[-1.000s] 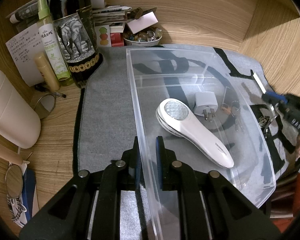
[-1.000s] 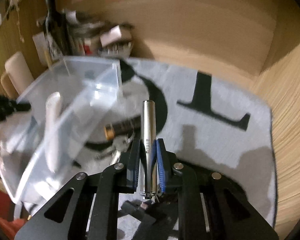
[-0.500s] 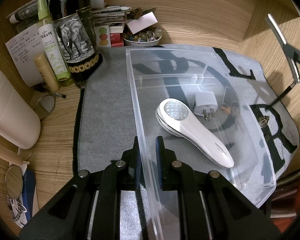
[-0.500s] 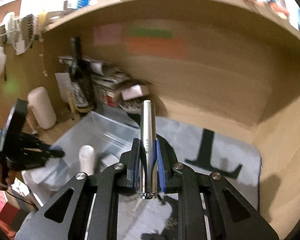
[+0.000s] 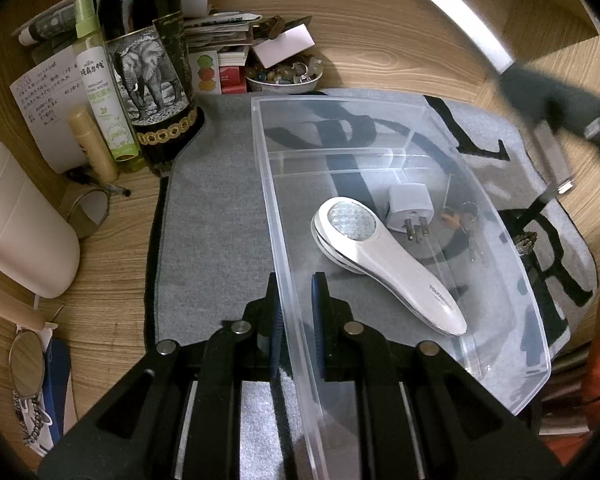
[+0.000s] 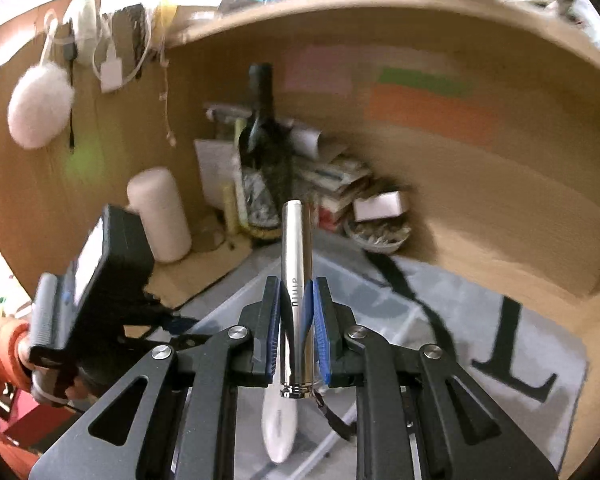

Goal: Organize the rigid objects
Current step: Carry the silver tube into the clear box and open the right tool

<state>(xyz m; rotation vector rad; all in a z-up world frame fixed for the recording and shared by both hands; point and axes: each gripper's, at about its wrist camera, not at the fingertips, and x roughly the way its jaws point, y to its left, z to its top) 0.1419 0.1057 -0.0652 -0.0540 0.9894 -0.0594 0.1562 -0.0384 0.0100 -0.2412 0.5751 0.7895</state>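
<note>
A clear plastic bin (image 5: 380, 128) rests on the grey mat, holding a white handheld device (image 5: 384, 256) lying diagonally and a white plug adapter (image 5: 410, 206) just beside its head. A silver metal cylinder (image 6: 296, 280) stands upright above it, clamped between blue pads.

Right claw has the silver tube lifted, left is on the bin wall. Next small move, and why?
Probably carry the silver tube over the clear bin and lower it into the bare floor at the far end. The right claw is clamped on the tube above the bin; the left claw pinches the near wall, steadying it. The white handheld device and plug adapter already fill the middle.
</note>
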